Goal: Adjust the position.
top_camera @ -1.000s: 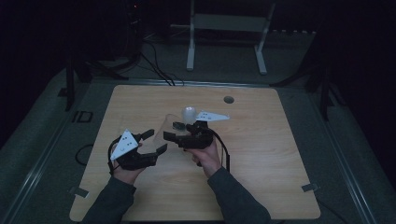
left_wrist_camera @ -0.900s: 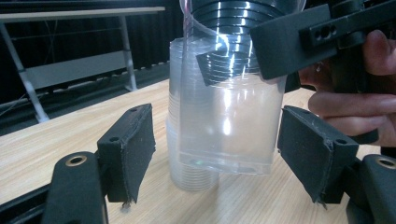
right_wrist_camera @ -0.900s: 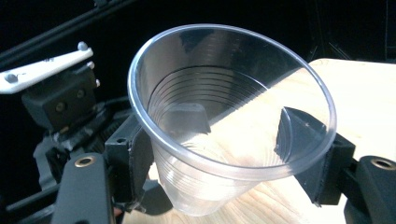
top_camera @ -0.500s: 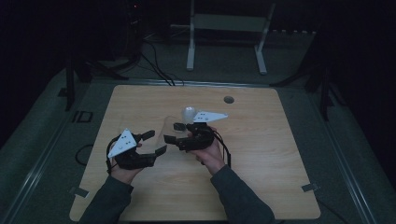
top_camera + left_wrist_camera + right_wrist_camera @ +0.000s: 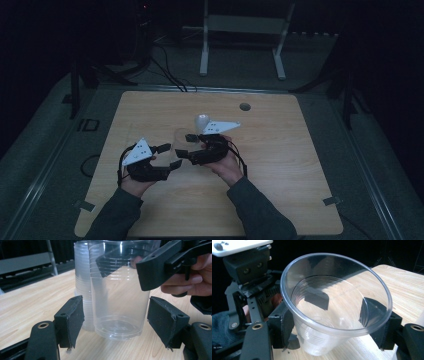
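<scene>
High view: light wooden table (image 5: pixel 280 165) with rounded corners and a round grommet hole (image 5: pixel 244 106); no readable writing anywhere. The left gripper (image 5: pixel 170 156), black with a grey three-cornered plate, sits mid-table facing the right gripper (image 5: pixel 187 145), same build, and a clear ribbed plastic cup (image 5: pixel 179 138) stands between them, faint in the dim light; a whitish stack of nested clear cups (image 5: pixel 201 121) is just behind. Left gripper view: clear ribbed plastic cup (image 5: pixel 120 297) upright on the wood-grain top, smooth thin walls with fine rings, flat base; the left gripper's matte black padded jaws flank its base, have just been closing, gaps on both sides, not touching. Stack of nested clear cups (image 5: pixel 83 290) just behind it; right gripper (image 5: pixel 160 267) at the cup's rim. Right gripper view: its jaws pinch the cup (image 5: pixel 337 310) under the rolled rim, one each side.
</scene>
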A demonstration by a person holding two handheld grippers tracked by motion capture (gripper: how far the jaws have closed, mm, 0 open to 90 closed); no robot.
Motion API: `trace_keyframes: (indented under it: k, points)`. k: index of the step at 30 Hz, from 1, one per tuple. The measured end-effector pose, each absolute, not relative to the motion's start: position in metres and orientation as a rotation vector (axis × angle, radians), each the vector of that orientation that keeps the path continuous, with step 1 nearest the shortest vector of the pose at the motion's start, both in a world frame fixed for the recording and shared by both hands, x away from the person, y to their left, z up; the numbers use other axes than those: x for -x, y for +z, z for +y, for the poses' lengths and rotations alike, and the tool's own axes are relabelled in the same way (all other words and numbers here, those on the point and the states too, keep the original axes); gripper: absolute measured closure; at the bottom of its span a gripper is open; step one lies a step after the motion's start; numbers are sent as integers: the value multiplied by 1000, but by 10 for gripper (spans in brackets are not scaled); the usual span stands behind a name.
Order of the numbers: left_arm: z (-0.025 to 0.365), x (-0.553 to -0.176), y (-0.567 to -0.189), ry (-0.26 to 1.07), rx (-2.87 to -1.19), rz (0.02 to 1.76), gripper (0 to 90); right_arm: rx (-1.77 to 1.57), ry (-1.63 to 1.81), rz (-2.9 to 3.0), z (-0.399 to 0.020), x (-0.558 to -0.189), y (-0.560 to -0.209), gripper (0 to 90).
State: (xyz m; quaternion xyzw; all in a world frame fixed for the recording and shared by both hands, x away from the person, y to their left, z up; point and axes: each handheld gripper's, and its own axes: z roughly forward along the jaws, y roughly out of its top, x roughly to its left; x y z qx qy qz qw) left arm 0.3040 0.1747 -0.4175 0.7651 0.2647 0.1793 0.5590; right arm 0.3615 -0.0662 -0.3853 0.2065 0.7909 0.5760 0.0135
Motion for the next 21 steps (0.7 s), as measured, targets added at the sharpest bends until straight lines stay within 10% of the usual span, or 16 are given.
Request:
trace_keyframes:
  k: [21]
  points:
    - [171, -307, -423, 376, -1838, 623, 387, -559, 1711, 2503, -62, -358, -385, 291]
